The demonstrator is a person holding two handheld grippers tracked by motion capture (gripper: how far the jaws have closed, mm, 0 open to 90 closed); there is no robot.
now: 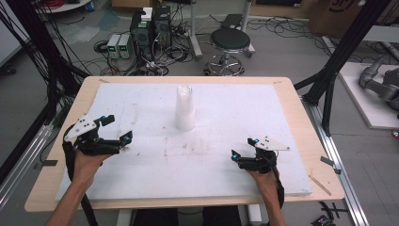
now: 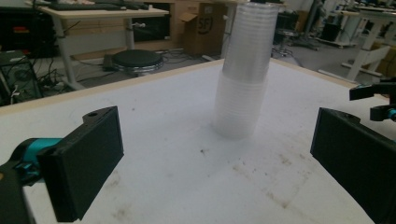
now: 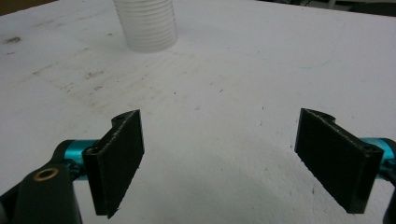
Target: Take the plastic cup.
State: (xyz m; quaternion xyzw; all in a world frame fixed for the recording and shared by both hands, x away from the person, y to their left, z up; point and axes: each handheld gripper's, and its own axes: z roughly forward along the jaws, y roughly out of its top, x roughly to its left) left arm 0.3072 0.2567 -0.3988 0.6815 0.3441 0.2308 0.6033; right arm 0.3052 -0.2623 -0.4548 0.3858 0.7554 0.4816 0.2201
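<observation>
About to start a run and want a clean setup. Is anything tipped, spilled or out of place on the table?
Nothing is tipped or spilled. The cup stack stands upright on the white mat, apart from both claws. The one blemish is brownish smudging on the mat in front of the stack. Left claw and right claw are open and empty.

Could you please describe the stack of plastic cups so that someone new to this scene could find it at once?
Start at the wooden table covered by a large white sheet. Toward the far side of that sheet, roughly midway between its side edges, stands the stack of cups, upright and mouth-down. It is the only tall, translucent, ribbed column there, standing apart from both black grippers nearer the person.
</observation>
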